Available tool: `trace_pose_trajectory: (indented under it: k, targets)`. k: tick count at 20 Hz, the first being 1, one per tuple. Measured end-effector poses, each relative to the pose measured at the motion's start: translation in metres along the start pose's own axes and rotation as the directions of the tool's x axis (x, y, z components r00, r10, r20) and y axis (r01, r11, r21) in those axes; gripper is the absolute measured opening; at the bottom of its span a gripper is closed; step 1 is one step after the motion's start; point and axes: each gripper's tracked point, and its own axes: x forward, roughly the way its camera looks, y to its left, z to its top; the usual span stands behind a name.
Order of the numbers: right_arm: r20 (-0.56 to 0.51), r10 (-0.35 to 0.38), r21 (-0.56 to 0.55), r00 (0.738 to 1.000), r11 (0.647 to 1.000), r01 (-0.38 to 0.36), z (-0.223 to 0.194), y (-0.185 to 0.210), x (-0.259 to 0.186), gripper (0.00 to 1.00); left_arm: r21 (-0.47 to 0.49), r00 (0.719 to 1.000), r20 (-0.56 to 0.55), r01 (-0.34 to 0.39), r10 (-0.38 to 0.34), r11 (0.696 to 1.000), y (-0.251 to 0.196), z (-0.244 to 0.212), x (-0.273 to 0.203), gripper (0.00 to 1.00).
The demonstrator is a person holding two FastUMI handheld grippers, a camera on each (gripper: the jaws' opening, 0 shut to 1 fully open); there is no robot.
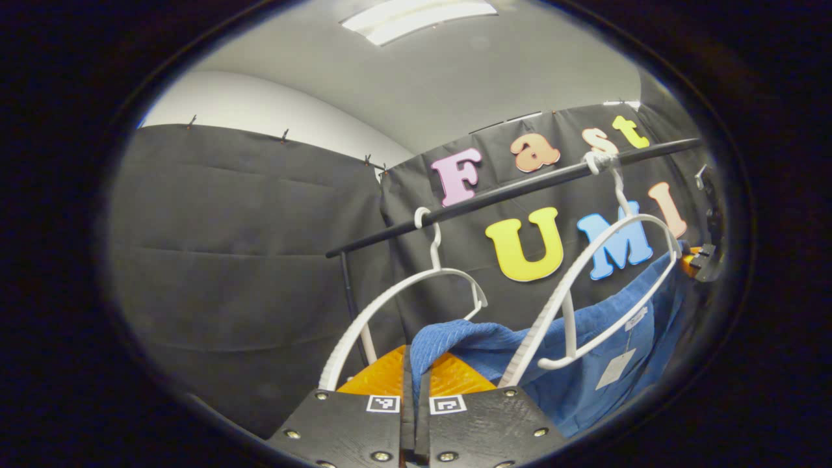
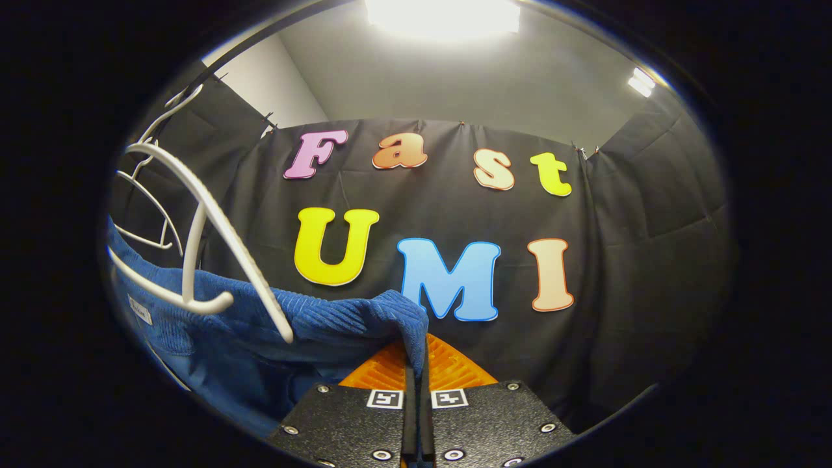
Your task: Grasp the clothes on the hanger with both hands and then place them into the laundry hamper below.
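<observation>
Left tool [image 1: 414, 380]: fingers pressed together, pinching a fold of blue garment [image 1: 585, 344]. Right tool [image 2: 416, 364]: fingers likewise closed, pinching the opposite end of the same cloth [image 2: 273, 338]. Garment: blue, ribbed, spread between both tools, just below two white hangers [image 1: 403, 305], pale tags visible. Hangers: hooked on black rail [image 1: 520, 188], nearer one [image 1: 604, 292] touching the cloth. Hamper: unseen.

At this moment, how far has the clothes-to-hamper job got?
Done: both grasps look made. The left gripper is shut on the blue garment, and the right gripper pinches another fold of it. In hand: the garment hangs up by the white hanger on the rail. Left: lowering it into the hamper.
</observation>
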Motion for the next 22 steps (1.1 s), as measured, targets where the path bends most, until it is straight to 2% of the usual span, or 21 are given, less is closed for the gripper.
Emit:
trace_pose_trajectory:
  k: [4, 8, 14, 18, 22]
  targets:
    - [-0.067, 0.022, -0.026, 0.998, 0.999, -0.023, -0.037, 0.005, -0.020, 0.02, 0.012, 0.999, -0.038, 0.021, -0.021, 1.000, -0.004, -0.029, -0.018, 0.01]
    - [-0.102, 0.035, -0.035, 0.994, 0.999, -0.039, -0.046, 0.007, -0.051, 0.01, -0.030, 0.998, -0.053, 0.039, -0.040, 0.999, -0.004, -0.036, -0.044, 0.00]
    - [-0.057, 0.068, -0.034, 0.996, 0.997, -0.070, -0.011, 0.020, -0.110, 0.01, -0.060, 0.996, 0.009, 0.087, -0.087, 0.994, 0.003, 0.000, -0.092, 0.00]
    - [-0.017, 0.100, -0.012, 0.995, 0.995, -0.100, 0.021, 0.036, -0.155, 0.01, -0.072, 0.987, 0.065, 0.154, -0.149, 0.985, -0.005, 0.031, -0.125, 0.02]
    - [0.021, 0.156, 0.005, 0.987, 0.988, -0.157, 0.053, 0.061, -0.201, 0.01, -0.090, 0.973, 0.094, 0.221, -0.213, 0.971, -0.012, 0.045, -0.152, 0.00]
